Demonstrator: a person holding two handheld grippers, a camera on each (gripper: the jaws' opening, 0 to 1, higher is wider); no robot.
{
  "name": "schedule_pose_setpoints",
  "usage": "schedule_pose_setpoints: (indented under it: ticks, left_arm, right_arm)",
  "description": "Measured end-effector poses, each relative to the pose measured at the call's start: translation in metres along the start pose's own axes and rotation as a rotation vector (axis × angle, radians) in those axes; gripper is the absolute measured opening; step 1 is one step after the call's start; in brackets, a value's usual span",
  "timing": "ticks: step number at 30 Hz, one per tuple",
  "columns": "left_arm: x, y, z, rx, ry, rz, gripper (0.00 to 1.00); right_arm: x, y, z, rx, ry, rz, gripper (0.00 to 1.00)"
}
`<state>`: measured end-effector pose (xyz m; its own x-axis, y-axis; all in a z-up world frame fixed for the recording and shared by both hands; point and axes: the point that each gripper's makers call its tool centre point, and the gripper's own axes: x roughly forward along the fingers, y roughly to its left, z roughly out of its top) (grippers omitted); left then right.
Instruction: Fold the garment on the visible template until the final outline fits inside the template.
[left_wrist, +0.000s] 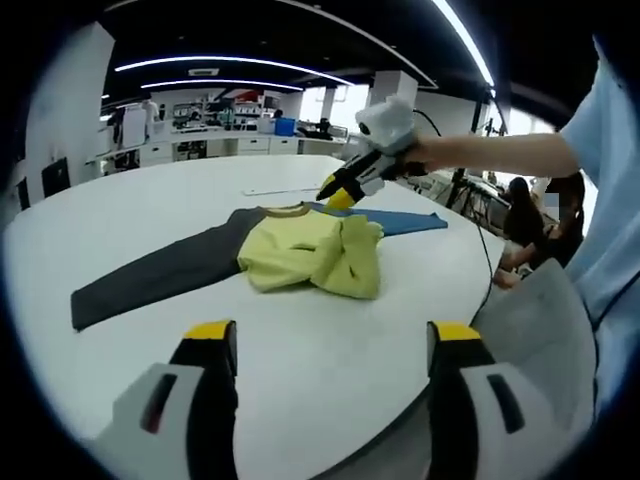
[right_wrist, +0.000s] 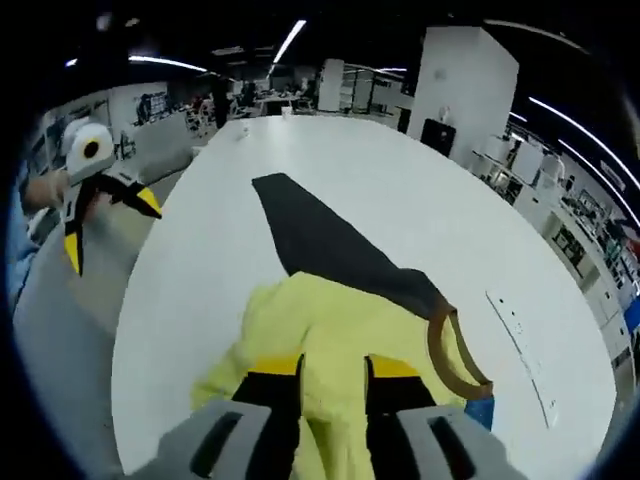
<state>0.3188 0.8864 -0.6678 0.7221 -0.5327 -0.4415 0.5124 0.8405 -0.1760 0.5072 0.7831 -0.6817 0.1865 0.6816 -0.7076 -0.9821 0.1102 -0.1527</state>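
Note:
A yellow garment (left_wrist: 305, 250) with a brown collar lies bunched on the white table, one dark grey sleeve (left_wrist: 150, 275) stretched out to the left. A blue template (left_wrist: 405, 221) shows from under its far right side. My left gripper (left_wrist: 333, 335) hangs open over the near table edge, well short of the garment, with nothing between its jaws. The right gripper (left_wrist: 338, 192) reaches in from the right to the garment's far edge. In the right gripper view, my right gripper (right_wrist: 335, 368) is shut on the yellow garment (right_wrist: 330, 330), beside the collar (right_wrist: 452, 352) and grey sleeve (right_wrist: 320, 240). The left gripper (right_wrist: 110, 230) stands open at left.
The round white table (left_wrist: 330, 390) has bare room in front of and behind the garment. A thin white strip (left_wrist: 280, 190) lies beyond the garment. A corner of the blue template (right_wrist: 480, 412) shows. People sit past the table's right edge (left_wrist: 525, 215). Desks and shelves line the room's back.

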Motion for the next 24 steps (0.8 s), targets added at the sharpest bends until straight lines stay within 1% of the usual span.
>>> schedule_pose_setpoints:
  ticks: [3, 4, 6, 7, 8, 10, 11, 13, 15, 16, 19, 20, 21, 22, 24]
  left_arm:
    - [0.000, -0.001, 0.000, -0.003, -0.001, -0.005, 0.75]
    - [0.000, -0.001, 0.001, -0.002, -0.002, -0.006, 0.75]
    - [0.000, -0.002, 0.001, -0.002, -0.002, -0.007, 0.75]
    - [0.000, -0.002, 0.001, -0.001, -0.002, -0.008, 0.75]
    - [0.000, -0.002, 0.001, -0.001, -0.004, -0.009, 0.75]
    - [0.000, -0.002, 0.001, 0.000, -0.004, -0.009, 0.76]
    - [0.000, -0.002, 0.001, -0.001, -0.004, -0.009, 0.76]
    - [-0.001, -0.002, 0.001, -0.002, -0.003, -0.009, 0.76]
    - [-0.001, -0.002, 0.001, -0.003, -0.003, -0.009, 0.76]
    - [-0.001, -0.002, 0.001, -0.002, -0.003, -0.009, 0.76]
    - [-0.001, -0.002, 0.001, -0.002, -0.001, -0.009, 0.76]
    - [-0.001, -0.003, 0.001, -0.003, -0.001, -0.011, 0.76]
    - [-0.001, -0.003, 0.001, -0.004, -0.001, -0.011, 0.76]
    - [-0.001, -0.003, 0.000, -0.004, 0.000, -0.011, 0.76]
    - [0.000, -0.003, 0.000, -0.005, 0.003, -0.013, 0.76]
  right_arm:
    - [-0.013, 0.009, 0.004, -0.081, -0.019, 0.031, 0.33]
    - [-0.016, 0.011, 0.004, -0.085, -0.020, 0.038, 0.36]
    - [-0.022, 0.019, 0.007, -0.144, -0.030, 0.072, 0.41]
    - [-0.025, 0.023, 0.006, -0.194, -0.011, 0.082, 0.42]
    - [-0.027, 0.027, 0.005, -0.224, 0.004, 0.097, 0.42]
    - [-0.029, 0.038, 0.003, -0.323, 0.039, 0.124, 0.44]
    - [-0.030, 0.045, 0.001, -0.407, 0.068, 0.139, 0.44]
    - [-0.029, 0.054, -0.003, -0.505, 0.113, 0.150, 0.45]
    - [-0.027, 0.061, -0.005, -0.586, 0.136, 0.156, 0.45]
    - [-0.025, 0.067, -0.007, -0.641, 0.157, 0.163, 0.45]
    - [-0.020, 0.078, -0.012, -0.754, 0.181, 0.174, 0.42]
    - [-0.019, 0.082, -0.017, -0.804, 0.214, 0.179, 0.42]
    - [-0.018, 0.086, -0.018, -0.855, 0.218, 0.185, 0.41]
    - [-0.018, 0.091, -0.023, -0.922, 0.242, 0.200, 0.39]
    - [-0.014, 0.095, -0.030, -0.991, 0.277, 0.199, 0.36]
